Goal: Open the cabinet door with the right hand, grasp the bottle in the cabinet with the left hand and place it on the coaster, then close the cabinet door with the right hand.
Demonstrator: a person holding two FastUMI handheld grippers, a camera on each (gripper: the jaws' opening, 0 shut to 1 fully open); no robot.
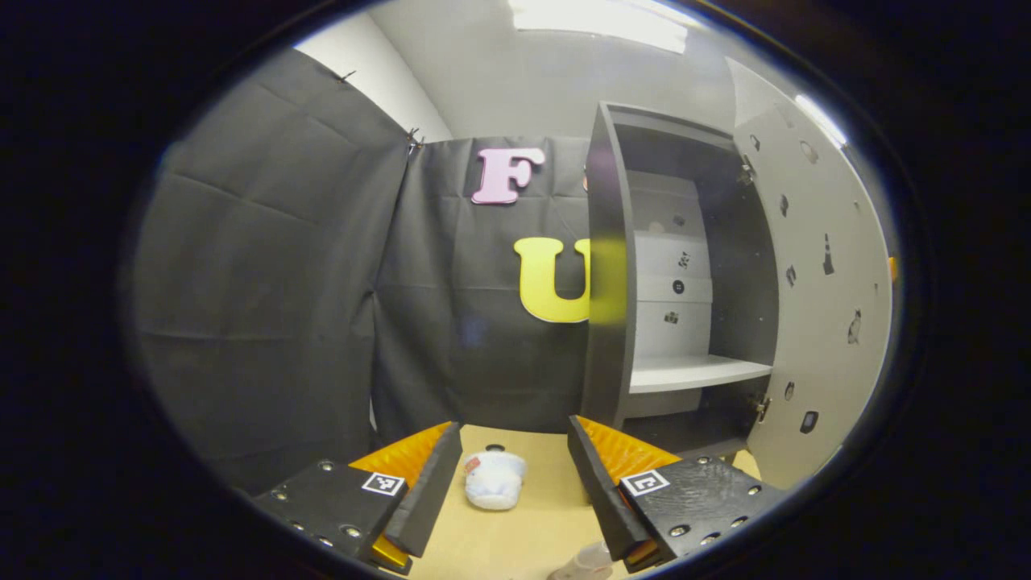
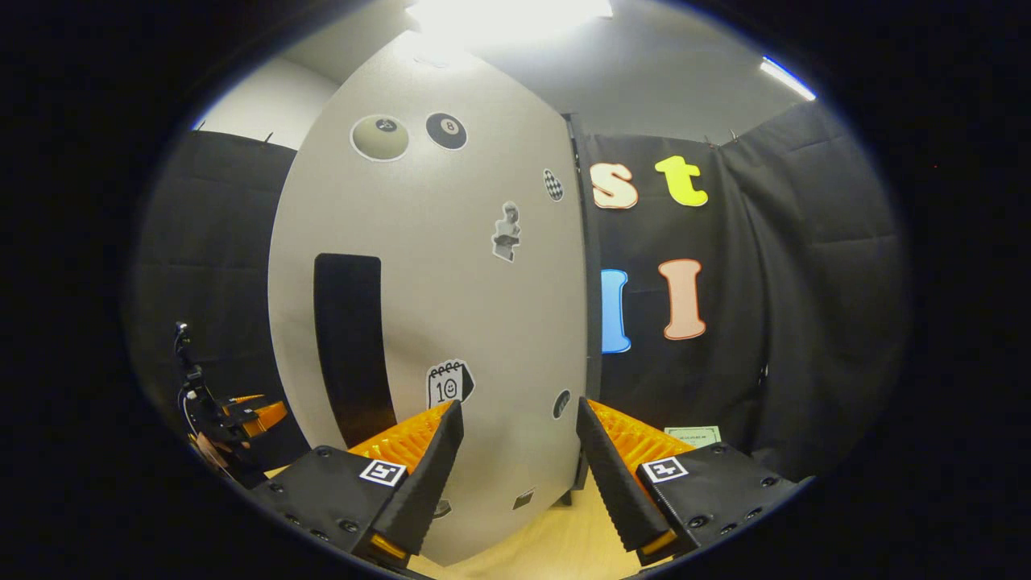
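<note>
The left gripper (image 1: 515, 475) hangs with its fingers apart over the table (image 1: 515, 548). Between them lies a small white bottle (image 1: 493, 479), on its side, apparently soft and light; I'd take it across the body. Beyond stands the cabinet (image 1: 685, 266), open. The right gripper (image 2: 519, 467), fingers apart, faces the door (image 2: 451, 306); its dark handle (image 2: 350, 338) looks stiff.

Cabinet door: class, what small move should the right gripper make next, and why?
Probably swing the cabinet door shut with the right gripper: it stands open, the shelf is bare, and the bottle already sits out on the table.
</note>
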